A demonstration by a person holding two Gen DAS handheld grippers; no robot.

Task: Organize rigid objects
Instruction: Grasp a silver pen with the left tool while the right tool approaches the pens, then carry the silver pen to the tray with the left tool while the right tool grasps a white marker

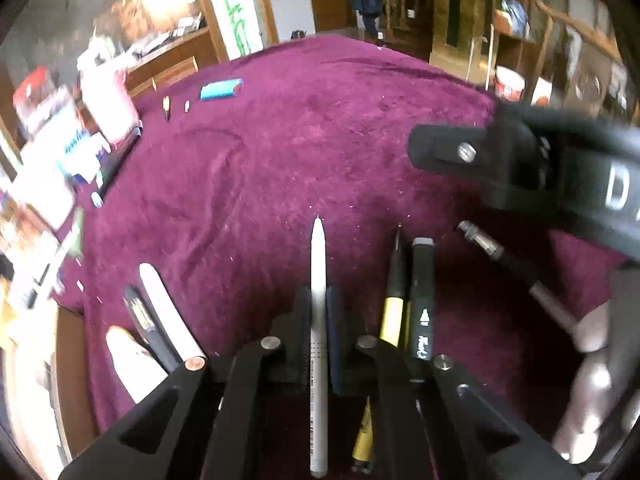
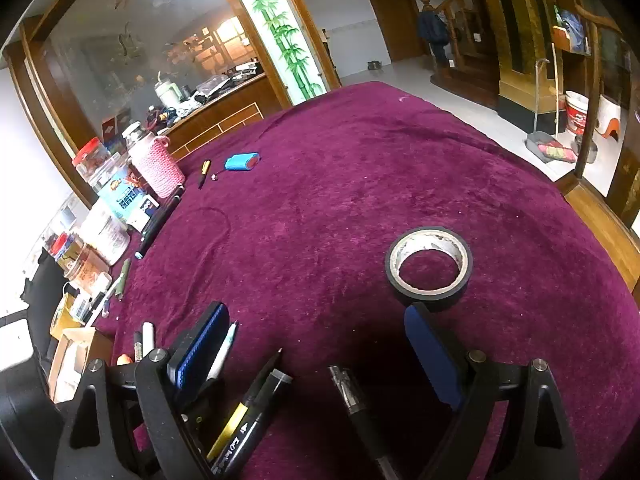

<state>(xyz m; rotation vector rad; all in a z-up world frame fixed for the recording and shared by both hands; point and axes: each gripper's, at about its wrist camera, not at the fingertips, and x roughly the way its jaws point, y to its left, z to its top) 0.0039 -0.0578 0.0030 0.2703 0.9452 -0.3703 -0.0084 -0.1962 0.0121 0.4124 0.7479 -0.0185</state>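
Two grippers: the left gripper point(image 1: 319, 312) is pressed together on a white pen point(image 1: 319, 280); the right gripper point(image 2: 316, 344) stands spread wide with nothing between its pads.
Pen's place: near edge of the maroon tablecloth point(image 1: 280, 140), clamped mid-barrel, with a black-and-yellow pen point(image 1: 394, 292) and a black marker point(image 1: 422, 300) just beside it on its right.
Long axis: the white pen runs along the left gripper's own pointing line, not across the fingers.
Pointing: its tapered tip aims away from the camera toward the table's middle; the printed tail runs back under the gripper.
Step in hand: likely picking this pen out of the loose row to regroup it.
Doing it well: lift straight and slowly, since a slim round barrel may pivot between the pads; keep clear of the two neighbouring pens.
Right side: a black tape roll point(image 2: 428, 266) lies flat just ahead of the open fingers; a dark metal-tipped pen point(image 2: 352, 396) lies beneath them.
Risk: the right gripper sits close by, so the paths could cross.
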